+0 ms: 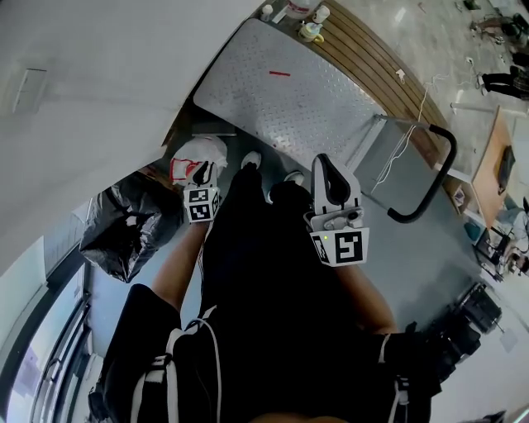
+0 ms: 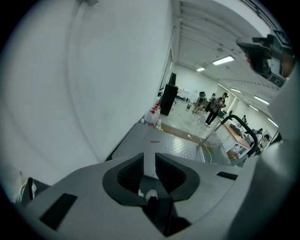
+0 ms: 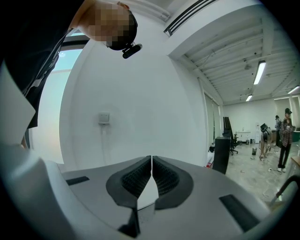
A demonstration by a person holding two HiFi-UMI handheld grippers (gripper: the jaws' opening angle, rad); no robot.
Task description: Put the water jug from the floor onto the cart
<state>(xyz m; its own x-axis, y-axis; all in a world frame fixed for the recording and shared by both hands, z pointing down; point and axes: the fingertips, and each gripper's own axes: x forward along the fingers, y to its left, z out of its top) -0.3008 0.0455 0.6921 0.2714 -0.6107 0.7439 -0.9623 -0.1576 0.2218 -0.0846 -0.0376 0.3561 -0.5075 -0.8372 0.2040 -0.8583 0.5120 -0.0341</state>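
Observation:
The head view shows a whitish rounded water jug [image 1: 198,154] with a red label on the floor, beside the near left corner of the cart [image 1: 289,91]. My left gripper [image 1: 201,175] hangs just over the jug, pointing down at it; whether it touches I cannot tell. In the left gripper view its jaws [image 2: 149,168] stand a little open with nothing between them, and the cart's metal deck [image 2: 164,143] shows through the gap. My right gripper [image 1: 325,165] is held above the person's legs, and in its own view it [image 3: 151,164] is shut and empty, facing a white wall.
A black rubbish bag [image 1: 124,227] lies on the floor left of the jug, against the wall. The cart's black handle [image 1: 430,178] rises at the right. Bottles [image 1: 307,16] stand beyond the cart's far end. The person's shoes [image 1: 250,159] are at the cart's near edge.

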